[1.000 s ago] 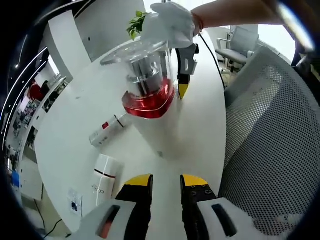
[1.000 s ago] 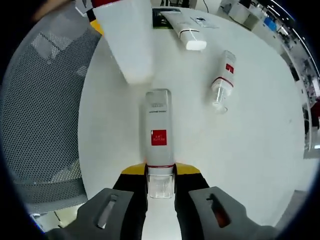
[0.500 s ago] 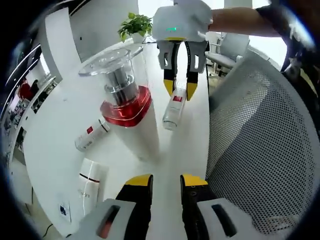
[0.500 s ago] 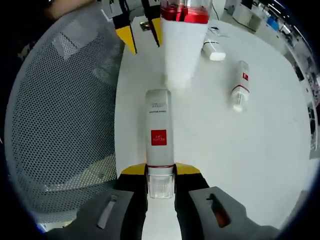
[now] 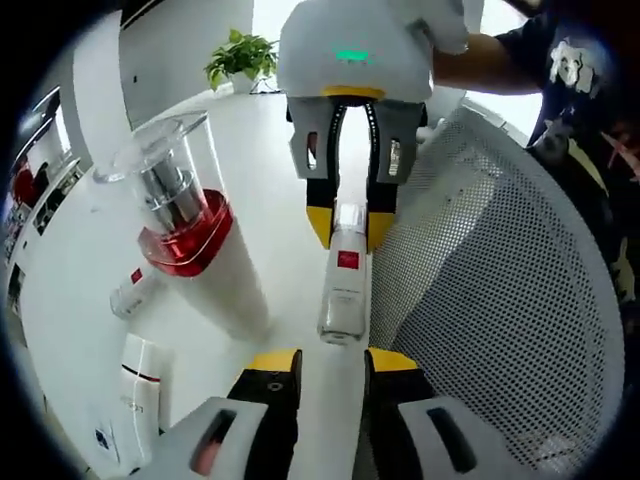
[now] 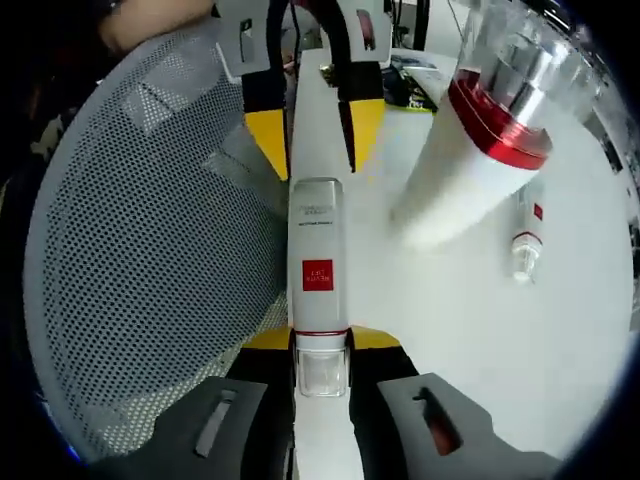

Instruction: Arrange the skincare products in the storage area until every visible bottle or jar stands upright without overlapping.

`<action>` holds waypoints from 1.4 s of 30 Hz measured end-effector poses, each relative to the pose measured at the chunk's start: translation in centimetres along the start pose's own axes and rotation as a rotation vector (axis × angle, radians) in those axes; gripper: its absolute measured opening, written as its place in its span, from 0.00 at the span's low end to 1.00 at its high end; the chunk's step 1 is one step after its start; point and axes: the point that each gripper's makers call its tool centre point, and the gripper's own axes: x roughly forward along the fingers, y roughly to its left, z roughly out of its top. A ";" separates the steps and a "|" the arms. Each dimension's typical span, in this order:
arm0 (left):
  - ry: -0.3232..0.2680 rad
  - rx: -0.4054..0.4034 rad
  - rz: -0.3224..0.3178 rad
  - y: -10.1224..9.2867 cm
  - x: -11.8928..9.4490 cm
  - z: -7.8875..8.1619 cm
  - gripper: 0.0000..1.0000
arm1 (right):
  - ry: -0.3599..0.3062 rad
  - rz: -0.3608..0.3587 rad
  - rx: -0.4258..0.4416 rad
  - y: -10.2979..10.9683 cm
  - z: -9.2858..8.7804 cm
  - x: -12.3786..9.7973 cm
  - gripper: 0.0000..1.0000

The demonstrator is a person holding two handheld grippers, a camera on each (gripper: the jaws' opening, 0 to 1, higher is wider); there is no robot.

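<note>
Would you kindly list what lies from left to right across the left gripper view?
Flat white tube → small red-labelled bottle lying down → tall white bottle with red collar and clear cap → slim white red-labelled bottle held by the right hand-held gripper → grey mesh chair back.

White tube with red square label, red-banded white bottle, yellow-tipped black claw.

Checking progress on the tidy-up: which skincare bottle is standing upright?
The large white bottle with the red collar and clear cap; the smaller ones lie on the table or sit in the right gripper.

obstacle: tall pump bottle left | mesh chair right | gap: narrow
</note>
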 end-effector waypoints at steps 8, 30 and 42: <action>0.031 0.027 -0.027 -0.9 0.9 -0.2 0.28 | -0.037 0.029 0.042 1.0 2.4 0.3 0.17; -0.017 0.056 -0.020 -0.7 -0.6 0.7 0.20 | -0.265 -0.006 0.085 0.6 3.3 0.0 0.23; -0.072 0.058 -0.004 -0.3 -1.4 1.4 0.20 | -0.310 -0.086 0.124 -0.6 2.8 0.5 0.20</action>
